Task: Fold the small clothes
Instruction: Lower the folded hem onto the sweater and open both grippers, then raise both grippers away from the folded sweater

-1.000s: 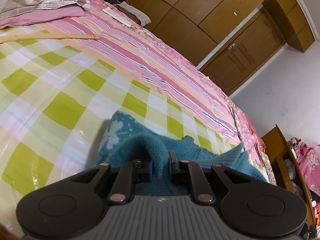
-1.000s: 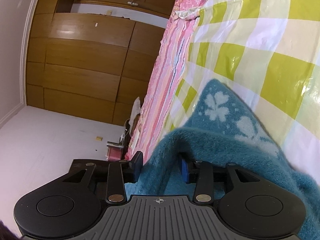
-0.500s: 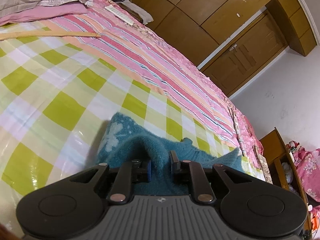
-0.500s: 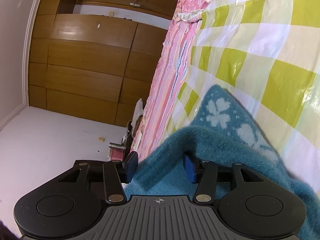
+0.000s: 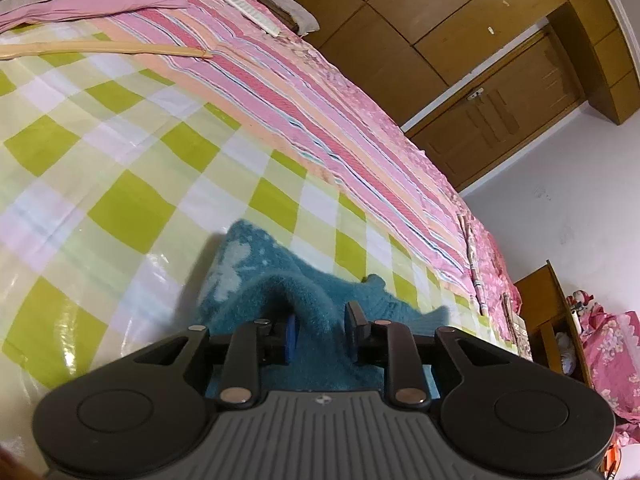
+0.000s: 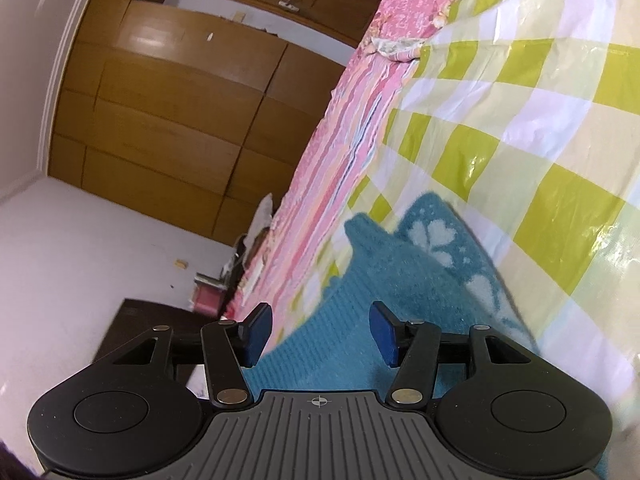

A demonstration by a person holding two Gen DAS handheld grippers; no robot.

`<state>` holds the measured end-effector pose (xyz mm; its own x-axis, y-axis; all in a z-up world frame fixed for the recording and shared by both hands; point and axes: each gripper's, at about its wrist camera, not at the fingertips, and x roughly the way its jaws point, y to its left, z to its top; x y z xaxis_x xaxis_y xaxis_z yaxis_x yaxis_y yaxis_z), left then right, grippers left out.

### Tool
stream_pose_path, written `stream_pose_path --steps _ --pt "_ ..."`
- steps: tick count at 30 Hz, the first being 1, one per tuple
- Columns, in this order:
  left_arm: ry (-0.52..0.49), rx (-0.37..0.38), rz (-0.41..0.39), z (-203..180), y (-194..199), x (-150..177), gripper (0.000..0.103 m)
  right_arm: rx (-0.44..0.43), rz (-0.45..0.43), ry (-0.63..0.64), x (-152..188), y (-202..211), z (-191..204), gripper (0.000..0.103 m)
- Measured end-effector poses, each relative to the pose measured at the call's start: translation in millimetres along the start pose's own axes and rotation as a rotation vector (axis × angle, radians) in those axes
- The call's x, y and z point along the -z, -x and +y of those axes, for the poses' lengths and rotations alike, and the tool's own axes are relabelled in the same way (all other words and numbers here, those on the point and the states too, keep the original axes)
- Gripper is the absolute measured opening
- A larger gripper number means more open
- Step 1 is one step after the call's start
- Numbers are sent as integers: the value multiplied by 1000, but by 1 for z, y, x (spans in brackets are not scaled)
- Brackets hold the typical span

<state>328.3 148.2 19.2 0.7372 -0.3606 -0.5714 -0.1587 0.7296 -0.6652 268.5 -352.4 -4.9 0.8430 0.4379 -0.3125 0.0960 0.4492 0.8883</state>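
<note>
Left wrist view: left gripper (image 5: 320,332) has just been opening; a raised ridge of the fuzzy teal knitted garment (image 5: 280,296) with pale flower motifs still sits between its blue pads, which look to be easing off it. The garment lies at 6 o'clock on the green-and-white checked plastic sheet (image 5: 120,200) over the bed.

Right wrist view: right gripper (image 6: 320,334) released, jaws just widened, nothing pinched; garment (image 6: 400,280) lies flat beneath. Pink striped bedspread (image 6: 320,200) at 11 o'clock.

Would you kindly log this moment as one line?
left gripper: jaws opening around teal sweater fold | right gripper: jaws opening, sweater released
</note>
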Motion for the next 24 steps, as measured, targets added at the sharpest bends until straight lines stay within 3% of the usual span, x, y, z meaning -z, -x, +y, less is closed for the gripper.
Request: stream_pose_path --steps 11,18,22,24 --pt "-19 -32 50 -4 1 -12 31 39 21 68 4 -2 5 55" --pt "33 58 125 2 -1 -28 38 49 35 92 6 -3 5 55" --pt "-19 26 105 -4 1 -27 38 54 43 106 9 -5 8 55" --pt "28 89 110 2 2 -30 40 52 47 104 10 -6 8 55"
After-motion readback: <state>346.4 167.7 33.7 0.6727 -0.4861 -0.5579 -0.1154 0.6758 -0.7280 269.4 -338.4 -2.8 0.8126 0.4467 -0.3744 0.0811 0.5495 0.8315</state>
